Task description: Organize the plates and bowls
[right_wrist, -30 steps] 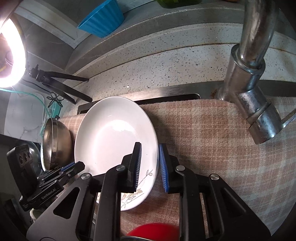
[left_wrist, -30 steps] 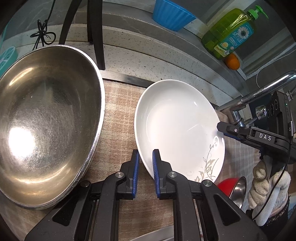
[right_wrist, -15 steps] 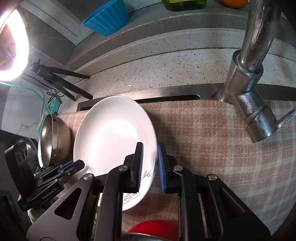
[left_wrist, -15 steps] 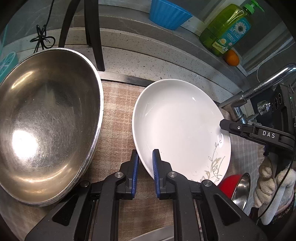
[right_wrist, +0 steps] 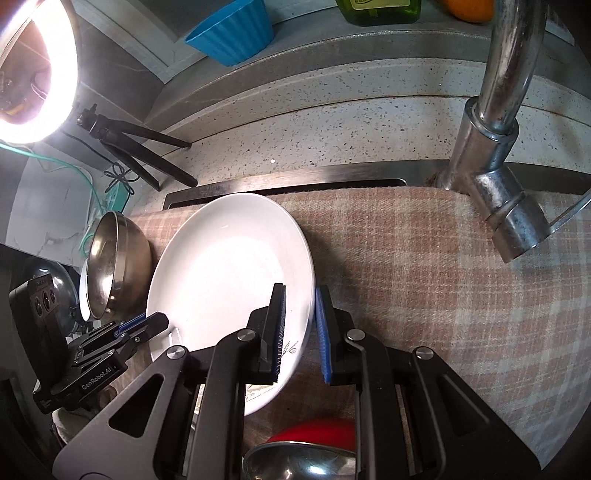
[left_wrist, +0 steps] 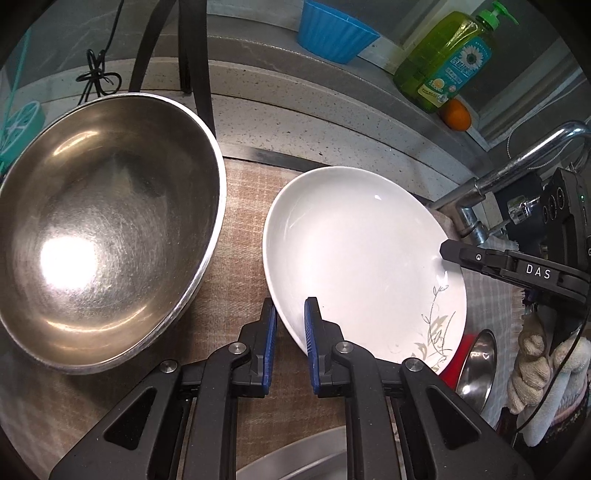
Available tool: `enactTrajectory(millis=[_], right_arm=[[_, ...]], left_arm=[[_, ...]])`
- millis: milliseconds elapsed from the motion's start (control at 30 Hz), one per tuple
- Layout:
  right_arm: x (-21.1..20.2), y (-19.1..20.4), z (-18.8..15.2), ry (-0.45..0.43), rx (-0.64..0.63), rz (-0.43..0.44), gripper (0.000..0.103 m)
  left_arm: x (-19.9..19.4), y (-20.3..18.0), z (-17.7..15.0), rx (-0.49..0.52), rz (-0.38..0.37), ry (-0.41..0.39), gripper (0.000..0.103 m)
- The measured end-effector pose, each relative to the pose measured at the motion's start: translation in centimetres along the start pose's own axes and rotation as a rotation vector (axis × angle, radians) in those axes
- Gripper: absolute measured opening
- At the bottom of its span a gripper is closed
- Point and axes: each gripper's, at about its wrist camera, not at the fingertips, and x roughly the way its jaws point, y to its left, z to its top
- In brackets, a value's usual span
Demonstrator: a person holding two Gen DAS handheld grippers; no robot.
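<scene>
A white plate with a leaf pattern is held above the plaid cloth. My left gripper is shut on its near left rim. My right gripper is shut on its right rim; it also shows in the left wrist view at the plate's right edge. The plate also shows in the right wrist view. A large steel bowl sits on the cloth to the plate's left and shows in the right wrist view.
A red-and-steel bowl lies below the plate near my right gripper. A chrome faucet stands at the right. A blue cup, green soap bottle and an orange sit on the back ledge. A tripod stands at the left.
The plate has shifted slightly right and lifted, held by both grippers. My right gripper's jaws have closed tighter on its rim.
</scene>
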Motion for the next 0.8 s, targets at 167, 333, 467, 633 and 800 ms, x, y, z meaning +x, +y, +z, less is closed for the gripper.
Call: enactTrajectory(millis=[167, 333, 467, 633, 800], right_arm=[[-0.2, 0.2, -0.6, -0.001, -0.001, 0.007, 0.016], [-0.9, 0.7, -1.0, -0.012, -0.01, 0.014, 0.016], [-1.6, 1.1, -1.6, -0.02, -0.015, 0.017, 0.016], [-2.5, 1.6, -2.5, -0.03, -0.021, 0.028, 0.016], [-3.5, 2.4, -3.6, -0.048, -0.025, 0.036, 0.016]], left_arm=[[-0.5, 0.1, -0.4, 0.0, -0.001, -0.005, 0.013], [-1.2, 0.1, -0.7, -0.001, -0.005, -0.015, 0.013], [-1.8, 0.1, -1.1, -0.001, -0.009, -0.023, 0.013], [-3.0, 0.2, -1.7, 0.002, -0.017, -0.036, 0.013], [-4.2, 0.2, -2.5, 0.01, -0.02, -0.047, 0.013]])
